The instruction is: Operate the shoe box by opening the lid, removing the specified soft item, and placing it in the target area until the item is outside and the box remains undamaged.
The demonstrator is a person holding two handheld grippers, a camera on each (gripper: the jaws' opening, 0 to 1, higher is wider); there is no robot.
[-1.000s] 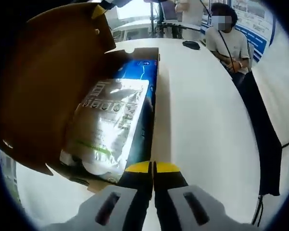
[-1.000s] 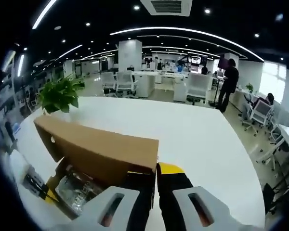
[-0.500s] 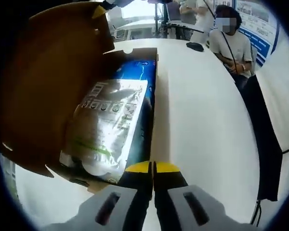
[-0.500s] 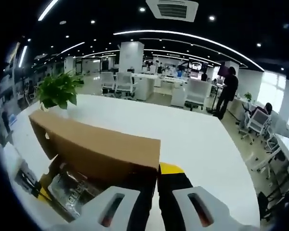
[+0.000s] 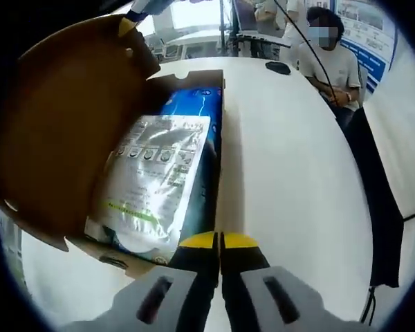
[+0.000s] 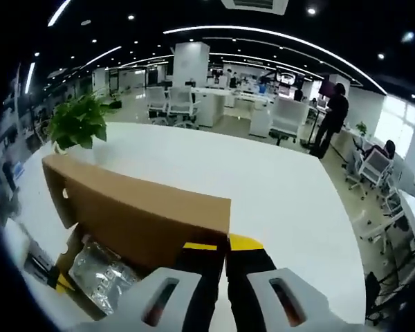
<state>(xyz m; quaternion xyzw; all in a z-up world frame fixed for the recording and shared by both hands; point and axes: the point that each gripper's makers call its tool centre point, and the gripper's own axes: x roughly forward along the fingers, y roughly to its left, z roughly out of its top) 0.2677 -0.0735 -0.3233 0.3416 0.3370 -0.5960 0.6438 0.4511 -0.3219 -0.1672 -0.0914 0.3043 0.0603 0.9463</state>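
White table (image 5: 290, 173) fills right of left gripper view; shoe box (image 5: 218, 149) left of centre, lid (image 5: 62, 131) swung up at far left. Silver pouch (image 5: 155, 180) lies flat inside, long axis running bottom-to-top, just above-left of left gripper (image 5: 219, 242), jaws closed, empty. Left is nearer. Right gripper (image 6: 226, 246) is clamped on the lid (image 6: 138, 214) edge, pouch (image 6: 104, 271) lower left. Versus earlier: lid tipped slightly further open.

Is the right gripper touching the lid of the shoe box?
Touching. In the right gripper view, the right gripper is closed on the edge of the raised cardboard lid.
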